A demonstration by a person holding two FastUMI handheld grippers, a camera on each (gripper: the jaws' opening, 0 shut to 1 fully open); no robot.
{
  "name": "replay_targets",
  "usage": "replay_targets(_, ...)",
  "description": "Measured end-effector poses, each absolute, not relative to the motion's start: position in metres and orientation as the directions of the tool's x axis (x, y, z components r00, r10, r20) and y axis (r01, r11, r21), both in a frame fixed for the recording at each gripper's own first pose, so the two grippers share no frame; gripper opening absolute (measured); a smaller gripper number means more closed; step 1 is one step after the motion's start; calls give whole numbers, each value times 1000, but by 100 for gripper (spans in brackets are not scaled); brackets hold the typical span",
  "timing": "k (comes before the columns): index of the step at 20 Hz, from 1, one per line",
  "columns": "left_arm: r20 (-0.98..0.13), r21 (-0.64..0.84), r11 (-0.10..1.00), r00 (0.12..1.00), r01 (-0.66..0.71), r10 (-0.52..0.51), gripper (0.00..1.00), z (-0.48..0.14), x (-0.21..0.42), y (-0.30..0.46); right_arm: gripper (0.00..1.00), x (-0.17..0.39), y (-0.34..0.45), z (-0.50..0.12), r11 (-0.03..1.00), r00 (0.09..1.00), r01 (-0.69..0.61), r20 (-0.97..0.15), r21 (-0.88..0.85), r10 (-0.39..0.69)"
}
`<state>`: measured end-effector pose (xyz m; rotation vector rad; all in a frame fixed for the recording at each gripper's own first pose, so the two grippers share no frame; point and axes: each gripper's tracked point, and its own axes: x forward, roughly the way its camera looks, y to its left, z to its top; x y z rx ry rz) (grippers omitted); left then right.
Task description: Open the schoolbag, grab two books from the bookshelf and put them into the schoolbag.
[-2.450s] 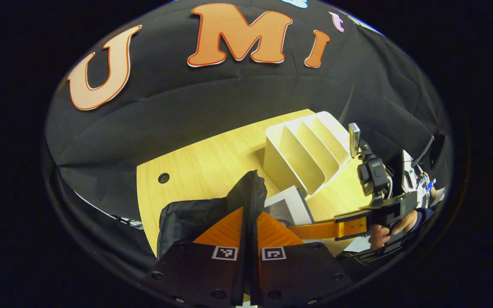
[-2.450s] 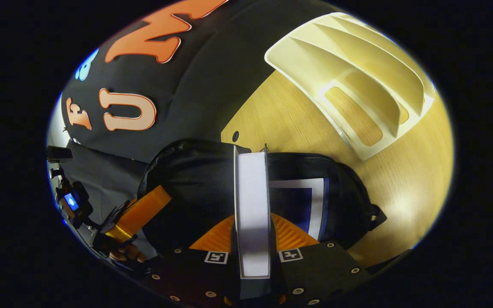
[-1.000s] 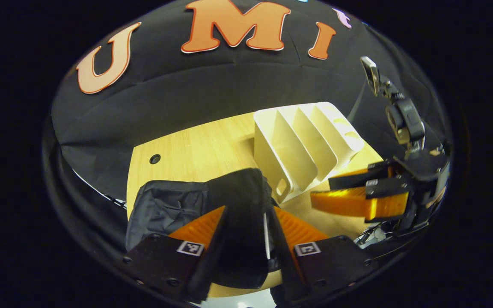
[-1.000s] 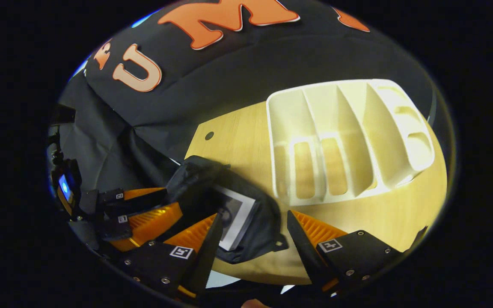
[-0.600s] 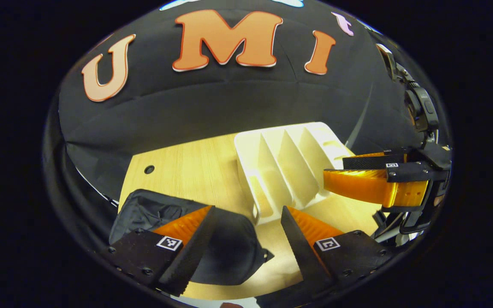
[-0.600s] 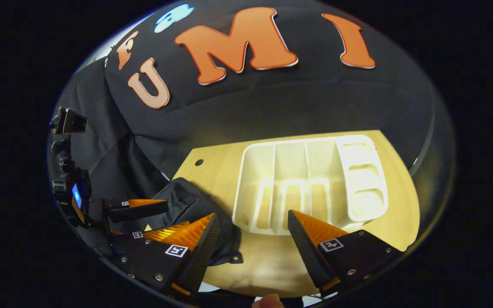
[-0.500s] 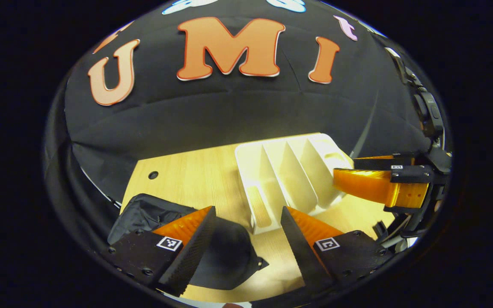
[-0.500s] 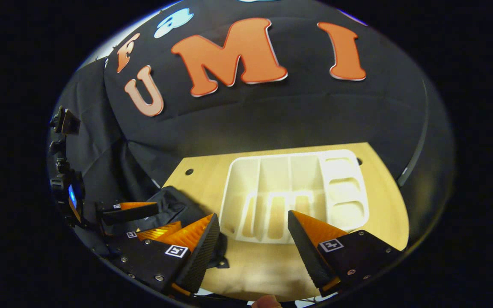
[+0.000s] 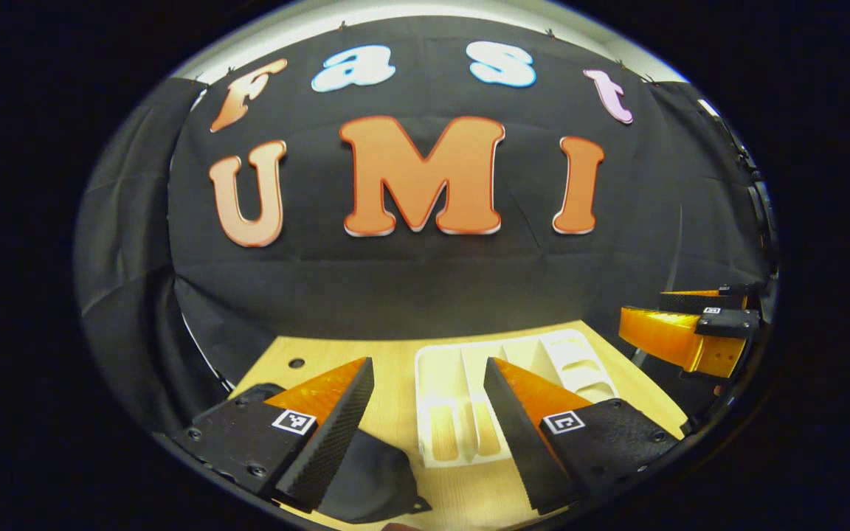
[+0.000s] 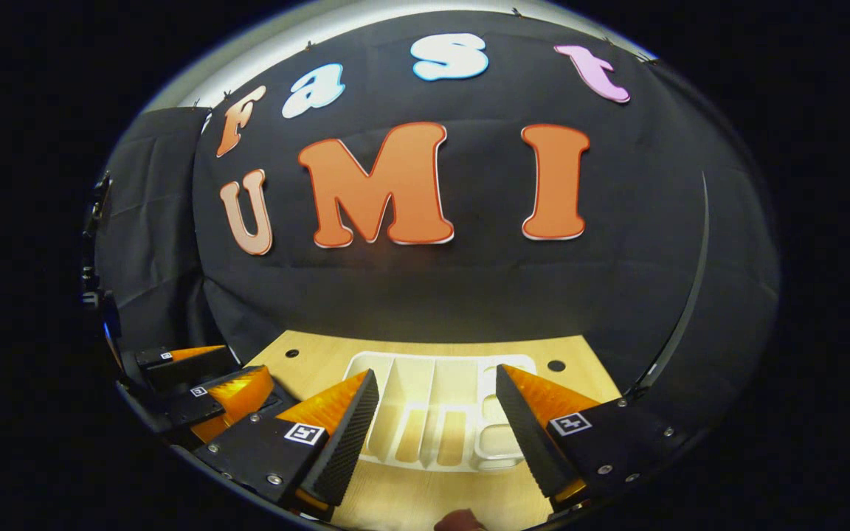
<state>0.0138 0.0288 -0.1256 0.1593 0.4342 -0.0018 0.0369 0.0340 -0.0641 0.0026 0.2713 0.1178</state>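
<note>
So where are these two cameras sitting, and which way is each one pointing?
Left gripper view: rides on the left gripper, looking forward over its open jaws at the wooden table, white bookshelf and black schoolbag; right gripper at the side.
Right gripper view: rides on the right gripper, jaws open, facing the bookshelf; left gripper beside it.
Both share the table, bookshelf and black cloth wall.

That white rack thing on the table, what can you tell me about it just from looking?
The white rack looks like moulded plastic, matte and cream-white. It stands on the wooden table, with upright dividers forming narrow slots, and slotted openings in its base showing the wood beneath. One end has rounded cut-outs. All the slots are empty. In the left gripper view it sits beside the black schoolbag, and nothing grips it.
</note>
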Motion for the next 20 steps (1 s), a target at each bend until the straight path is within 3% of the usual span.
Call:
replay_targets(3, -359, 195, 981, 931, 8, 64, 95, -107, 14, 34, 94, 35, 33, -41, 996, 982, -89, -171, -18, 85)
replay_targets(8, -220, 170, 985, 973, -26, 63, 95, -76, 9, 47, 94, 24, 44, -39, 996, 988, -83, -130, 17, 85)
replay_targets(9, -168, 161, 987, 984, -28, 55, 99, -69, 9, 44, 94, 21, 47, -38, 996, 989, -83, -122, 28, 86)
replay_targets(14, -136, 193, 981, 989, -26, 53, 94, -62, 7, 47, 94, 11, 54, -39, 996, 992, -91, -84, -6, 90)
replay_targets(20, -146, 193, 981, 987, -30, 59, 95, -66, 9, 48, 94, 6, 58, -44, 994, 990, -104, -94, -20, 102)
